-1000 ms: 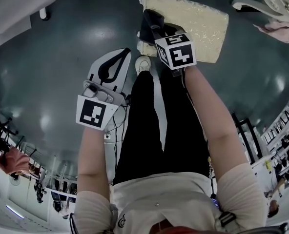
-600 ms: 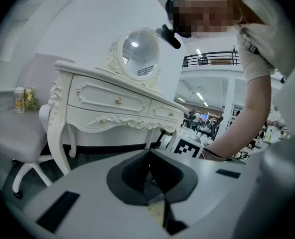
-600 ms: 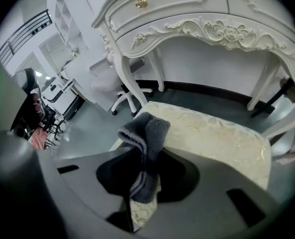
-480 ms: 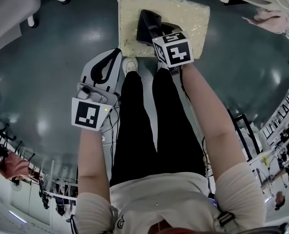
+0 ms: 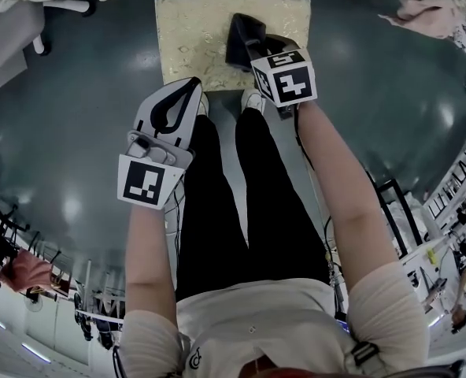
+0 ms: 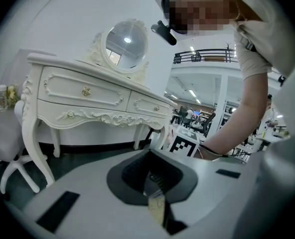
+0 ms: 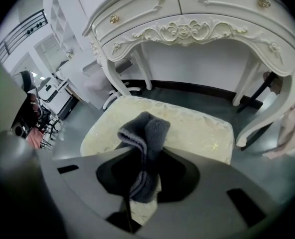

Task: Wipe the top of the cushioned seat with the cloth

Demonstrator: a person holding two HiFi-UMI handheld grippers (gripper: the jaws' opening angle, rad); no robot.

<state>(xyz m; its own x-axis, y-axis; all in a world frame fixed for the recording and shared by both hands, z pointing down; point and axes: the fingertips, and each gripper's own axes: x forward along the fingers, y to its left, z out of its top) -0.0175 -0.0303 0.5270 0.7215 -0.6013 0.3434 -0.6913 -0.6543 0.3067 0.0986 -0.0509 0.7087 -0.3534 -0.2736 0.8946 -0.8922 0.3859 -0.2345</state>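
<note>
- The cushioned seat [image 5: 194, 30] fills the upper centre of the head view.
- The cloth [image 7: 146, 133] bunches over its near edge, pinched in my right tool [image 7: 140, 183].
- My left tool [image 5: 170, 113], at centre left, is clenched on nothing.
- I judge wiping is about to start: next I press the cloth down and sweep across.

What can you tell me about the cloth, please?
The cloth is dark grey and fleecy, with a paler stripe along one edge. It is folded into a bunch and clamped by the right gripper, its free end poking out over the cream seat. Whether it touches the seat is unclear.
</note>
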